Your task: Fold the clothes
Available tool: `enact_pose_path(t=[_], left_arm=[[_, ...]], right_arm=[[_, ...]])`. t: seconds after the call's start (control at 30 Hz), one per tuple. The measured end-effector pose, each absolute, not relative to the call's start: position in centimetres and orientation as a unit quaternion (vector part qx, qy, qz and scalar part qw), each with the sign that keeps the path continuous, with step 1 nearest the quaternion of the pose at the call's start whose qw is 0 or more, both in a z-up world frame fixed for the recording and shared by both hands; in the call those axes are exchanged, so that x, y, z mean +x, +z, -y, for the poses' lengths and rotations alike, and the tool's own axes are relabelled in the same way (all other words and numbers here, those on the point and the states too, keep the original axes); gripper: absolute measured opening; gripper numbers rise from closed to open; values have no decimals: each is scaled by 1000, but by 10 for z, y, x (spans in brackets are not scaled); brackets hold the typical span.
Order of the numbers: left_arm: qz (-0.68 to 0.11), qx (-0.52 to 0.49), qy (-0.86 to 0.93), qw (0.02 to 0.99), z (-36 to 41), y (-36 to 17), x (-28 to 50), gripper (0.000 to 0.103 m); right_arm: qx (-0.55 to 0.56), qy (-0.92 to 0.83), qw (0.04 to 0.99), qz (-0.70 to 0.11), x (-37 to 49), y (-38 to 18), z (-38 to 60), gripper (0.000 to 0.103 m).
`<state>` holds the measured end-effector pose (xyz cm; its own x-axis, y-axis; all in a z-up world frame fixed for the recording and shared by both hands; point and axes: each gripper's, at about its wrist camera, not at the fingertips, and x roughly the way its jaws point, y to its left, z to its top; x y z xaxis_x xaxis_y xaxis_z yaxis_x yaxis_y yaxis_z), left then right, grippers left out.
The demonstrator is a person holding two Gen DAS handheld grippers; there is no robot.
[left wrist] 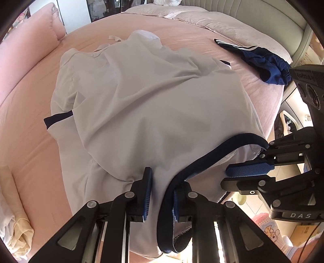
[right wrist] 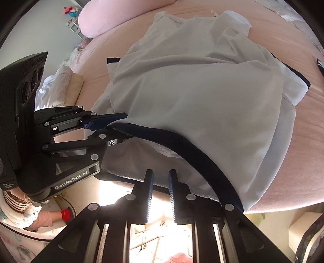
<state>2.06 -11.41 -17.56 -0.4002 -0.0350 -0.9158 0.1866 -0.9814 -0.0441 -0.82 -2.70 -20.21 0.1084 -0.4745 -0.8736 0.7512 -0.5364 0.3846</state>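
A white shirt (left wrist: 141, 97) with navy trim lies spread on the pink bed (left wrist: 36, 141); it also shows in the right wrist view (right wrist: 202, 91). Its navy-edged hem (left wrist: 212, 153) is lifted at the near edge. My left gripper (left wrist: 162, 190) has its fingers around the hem fabric, which passes between the pads and drapes over the right finger. In the right wrist view the left gripper (right wrist: 113, 127) is shut on the hem (right wrist: 182, 145). My right gripper (right wrist: 161, 188) is open at the hem edge, empty; it shows from the side in the left wrist view (left wrist: 239, 174).
Navy shorts (left wrist: 263, 60) lie at the bed's far right. A pink pillow (left wrist: 30, 34) is at the left, a quilt (left wrist: 202, 18) by the headboard. Folded cream and white clothes (left wrist: 12, 218) sit at the near left. The bed edge (right wrist: 283, 204) runs close below.
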Motion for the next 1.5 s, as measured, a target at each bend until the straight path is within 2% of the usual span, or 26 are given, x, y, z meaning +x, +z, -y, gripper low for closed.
enact_pose_path(t=[0.2,0.33,0.4,0.47,0.63,0.77,0.97,1.2,1.43,1.5], left_arm=[[-170,525,-833,40,134,-159,24,15],[-220,510,-831,23,140,-155,28,15],[-245,504,-828,13,145,-156,25,14],[-269,496,-826,0,149,-157,25,12],[-354,459,-813,-48,164,-153,34,12],[-378,449,-808,-55,170,-152,37,12],[-388,426,-815,-66,171,-143,36,12],[-385,413,-822,-77,166,-134,31,12],[-388,396,-827,-94,165,-126,34,12],[-389,391,-829,-89,168,-124,34,8]], right_arm=[[574,-683,448,-68,-20,-195,21,14],[562,-696,442,-69,-21,-182,19,16],[560,-695,445,-74,-20,-177,21,30],[555,-694,454,-66,-17,-172,19,37],[532,-714,451,-56,-18,-168,24,37],[542,-719,433,-43,-28,-169,19,37],[540,-727,419,59,-42,-142,-6,37],[534,-743,403,-13,-38,-160,17,37],[504,-764,396,73,-60,-161,28,37],[483,-772,403,93,-65,-156,32,37]])
